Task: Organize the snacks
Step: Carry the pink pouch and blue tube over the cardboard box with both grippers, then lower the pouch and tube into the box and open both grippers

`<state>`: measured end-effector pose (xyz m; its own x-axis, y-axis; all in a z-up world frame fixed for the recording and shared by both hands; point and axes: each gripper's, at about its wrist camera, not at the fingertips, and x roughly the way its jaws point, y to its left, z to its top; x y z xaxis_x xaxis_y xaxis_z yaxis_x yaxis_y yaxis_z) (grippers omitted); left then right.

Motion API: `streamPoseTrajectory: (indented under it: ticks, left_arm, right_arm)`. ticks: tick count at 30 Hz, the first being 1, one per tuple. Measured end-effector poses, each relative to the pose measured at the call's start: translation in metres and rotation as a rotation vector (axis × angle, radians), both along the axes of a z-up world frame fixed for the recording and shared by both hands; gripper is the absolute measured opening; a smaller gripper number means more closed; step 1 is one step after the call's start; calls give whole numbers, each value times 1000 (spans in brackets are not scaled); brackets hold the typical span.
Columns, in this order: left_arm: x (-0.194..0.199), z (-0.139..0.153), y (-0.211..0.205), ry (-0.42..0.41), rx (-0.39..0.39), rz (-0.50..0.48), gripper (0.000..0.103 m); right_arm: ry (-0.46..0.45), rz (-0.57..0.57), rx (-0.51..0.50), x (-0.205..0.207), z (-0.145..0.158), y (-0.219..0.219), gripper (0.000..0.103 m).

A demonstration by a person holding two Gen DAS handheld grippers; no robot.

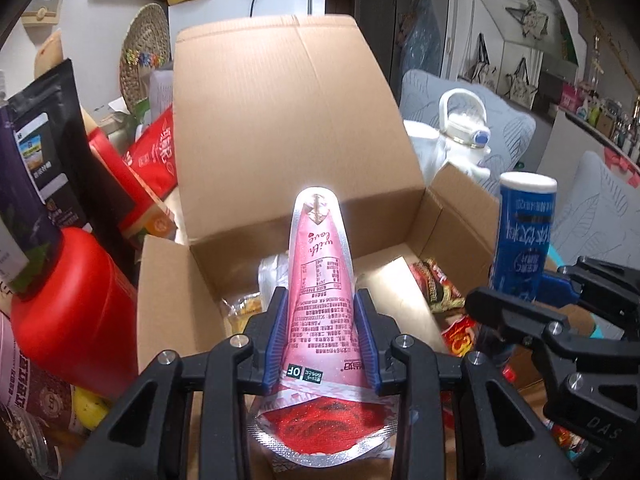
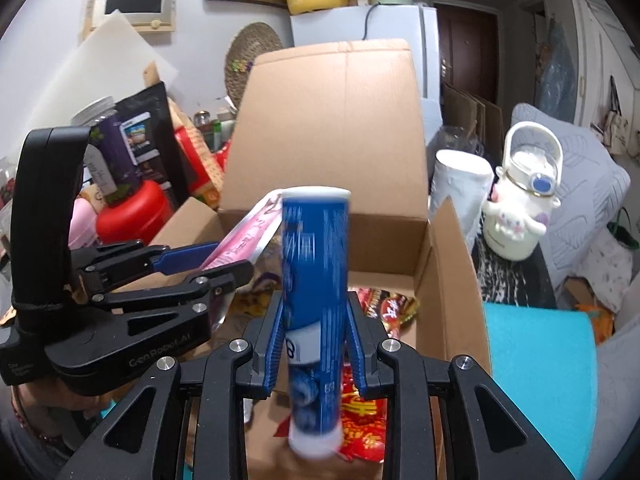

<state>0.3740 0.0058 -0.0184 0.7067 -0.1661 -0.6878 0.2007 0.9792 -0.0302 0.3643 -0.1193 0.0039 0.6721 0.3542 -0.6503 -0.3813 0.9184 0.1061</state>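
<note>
The left hand-held gripper [image 1: 320, 340] is clamped on a pink pouch [image 1: 320, 272]. Its blue pads [image 1: 276, 332] press both side edges of the pouch, which stands upright between them with printed text facing the camera and its red bottom gusset below the pads. The right hand-held gripper [image 2: 316, 344] is clamped on a blue tube [image 2: 316, 300] with a white cap at each end. The tube stands nearly upright between the blue pads [image 2: 356, 344], which bear on its lower half.

Both items are held over the open cardboard box [image 1: 280, 140], at its near edge. In the right wrist view the left hand-held gripper appears at the left, with the pink pouch angled toward the tube. In the left wrist view the tube and the right hand-held gripper appear at the right.

Inside the box, several snack packets [image 2: 392, 304] in red and dark wrappers lie on the floor of the box. The rear flap of the box stands upright.

Left of the box: a red container [image 1: 72, 304] and dark pouches [image 1: 52, 152]. Right of the box: a white character bottle [image 2: 520, 208] with a handle and a teal block [image 2: 540, 360].
</note>
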Motion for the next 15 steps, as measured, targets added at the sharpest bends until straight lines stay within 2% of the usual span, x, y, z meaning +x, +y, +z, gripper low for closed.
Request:
streamPoseTrajectory:
  ticks: [7,10,12,15]
  left_arm:
    - [3,-9,-4,26,32,6,33]
    - [4,-11,-5,35,48,14,36]
    - [6,-14,-6,54,62,18,42]
    - [10,-20,-8,100,70,18,42]
  right_arm:
    - [16,-18,-29,5,-8,3,28]
    - [18,-25,-37,6,-10,2,28]
    - [22,-29,-35,7,-11,1,28]
    - [23,-35,-38,7,-11,1,28]
